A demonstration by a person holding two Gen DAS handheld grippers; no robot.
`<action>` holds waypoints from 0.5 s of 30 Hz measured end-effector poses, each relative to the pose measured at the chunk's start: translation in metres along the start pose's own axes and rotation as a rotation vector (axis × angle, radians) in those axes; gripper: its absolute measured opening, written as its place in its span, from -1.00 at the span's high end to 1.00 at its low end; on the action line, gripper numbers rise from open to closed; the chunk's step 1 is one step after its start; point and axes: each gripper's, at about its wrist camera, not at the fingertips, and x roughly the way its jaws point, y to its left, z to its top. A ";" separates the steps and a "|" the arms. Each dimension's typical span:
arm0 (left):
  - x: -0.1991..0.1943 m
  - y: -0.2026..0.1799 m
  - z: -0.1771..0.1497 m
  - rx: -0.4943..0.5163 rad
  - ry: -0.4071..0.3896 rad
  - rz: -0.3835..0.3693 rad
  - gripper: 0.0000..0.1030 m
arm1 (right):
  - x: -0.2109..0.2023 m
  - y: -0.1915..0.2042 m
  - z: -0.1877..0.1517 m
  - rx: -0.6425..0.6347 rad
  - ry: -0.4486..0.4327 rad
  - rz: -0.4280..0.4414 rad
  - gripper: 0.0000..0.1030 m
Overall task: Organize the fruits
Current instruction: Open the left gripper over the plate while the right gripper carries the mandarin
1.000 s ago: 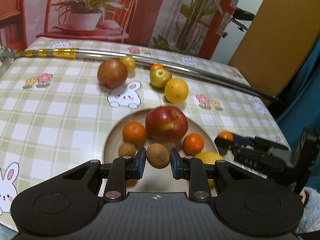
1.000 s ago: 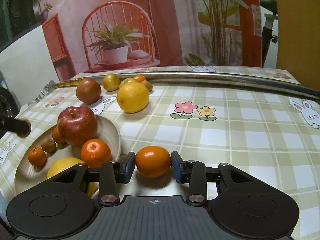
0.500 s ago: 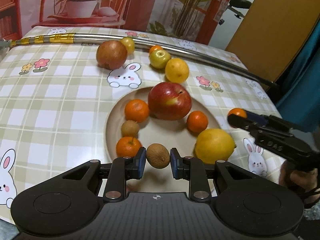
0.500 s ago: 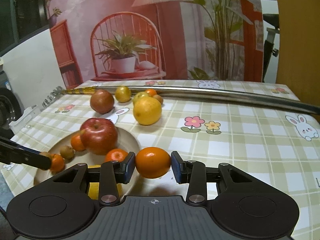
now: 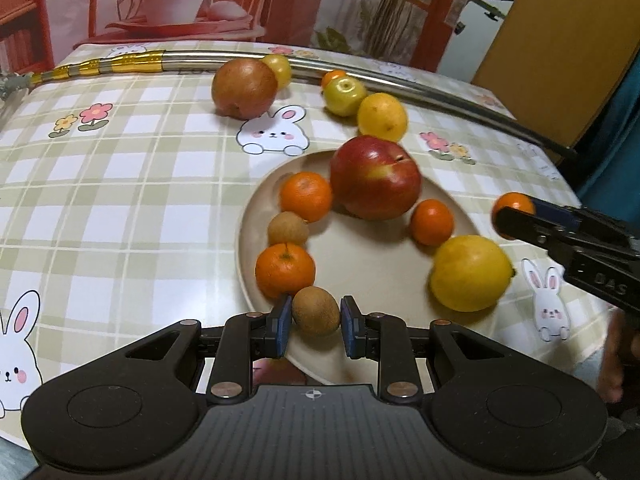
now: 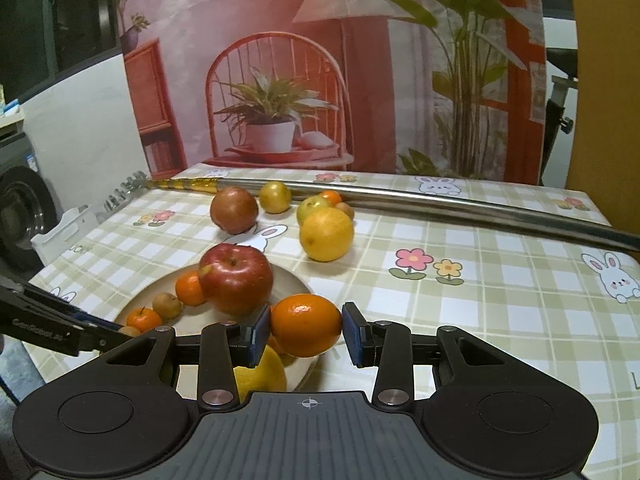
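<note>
On the checked surface point(image 5: 120, 184) the left tool point(image 5: 316, 322) is clamped on a small brown fruit point(image 5: 316, 316) at the near rim of the beige plate point(image 5: 372, 276), just beside a mandarin point(image 5: 285, 270). A red apple point(image 5: 375, 178) sits further back on the plate, a lemon point(image 5: 470, 272) at its right edge. The right tool point(image 6: 306, 330) grips an orange point(image 6: 306, 330) above the plate's right rim

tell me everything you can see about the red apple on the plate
The red apple is the largest fruit on the beige plate, sitting toward its far side. Its skin is glossy deep red with a yellow patch, the stem dimple facing up. It rests beside an orange mandarin and looks to touch it. No claw touches it.
</note>
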 end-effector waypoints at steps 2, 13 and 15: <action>0.001 0.001 0.001 -0.001 -0.005 0.002 0.47 | 0.000 0.002 -0.001 -0.005 0.004 0.001 0.30; -0.003 0.001 -0.002 0.014 -0.044 0.020 0.44 | 0.002 0.008 -0.001 -0.017 0.015 0.009 0.30; -0.005 0.001 -0.002 0.010 -0.055 0.021 0.38 | 0.003 0.009 -0.002 -0.017 0.019 0.011 0.31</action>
